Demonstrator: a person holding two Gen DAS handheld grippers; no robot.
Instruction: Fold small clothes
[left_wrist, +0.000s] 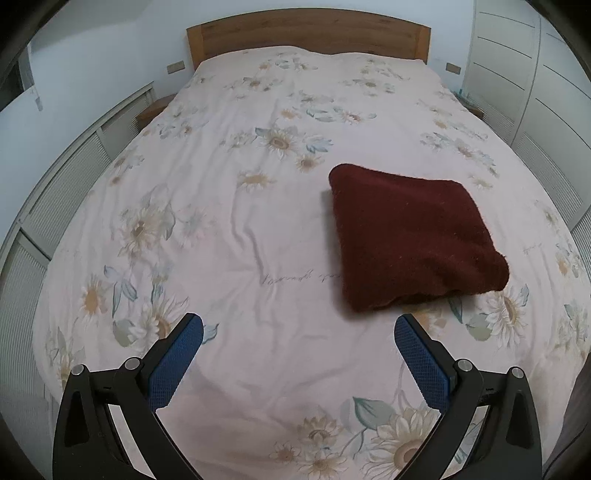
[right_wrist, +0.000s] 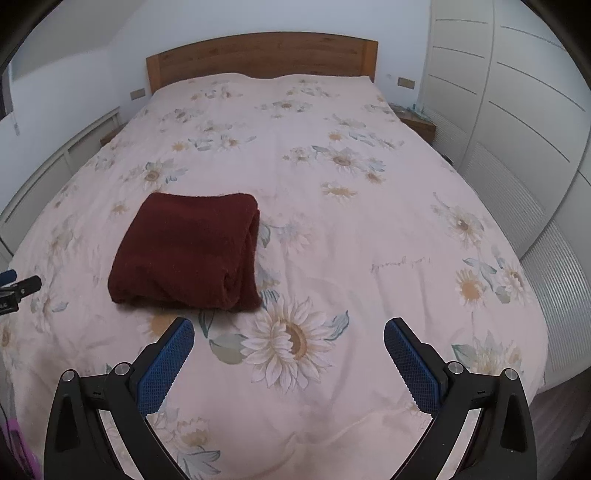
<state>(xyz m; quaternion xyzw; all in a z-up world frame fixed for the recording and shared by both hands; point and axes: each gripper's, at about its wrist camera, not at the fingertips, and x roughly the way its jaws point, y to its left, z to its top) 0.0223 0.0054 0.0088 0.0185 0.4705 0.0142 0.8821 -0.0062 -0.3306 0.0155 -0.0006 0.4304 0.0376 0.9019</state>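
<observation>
Blue-padded fingers (left_wrist: 421, 354) splayed above quilt (left_wrist: 258, 229)

left wrist: from bed (left_wrist: 240, 229) foot toward headboard (left_wrist: 306, 37) | right wrist: same, further right | shared: folded cloth (left_wrist: 410, 240)

Legible text: none.

Cursive script line printed in grey on pale pink floral bedspread (left_wrist: 258, 221), near centre, just left of folded dark red fuzzy garment (left_wrist: 410, 236); letters too loose and small to read. Same kind of script line on bedspread in right wrist view (right_wrist: 400, 264), right of garment (right_wrist: 188, 251); likewise unreadable.

Small white marking on black gripper part at far left edge of right wrist view (right_wrist: 7, 301); too small and cut off to read.

No numbers, brands or signs made out elsewhere.
</observation>
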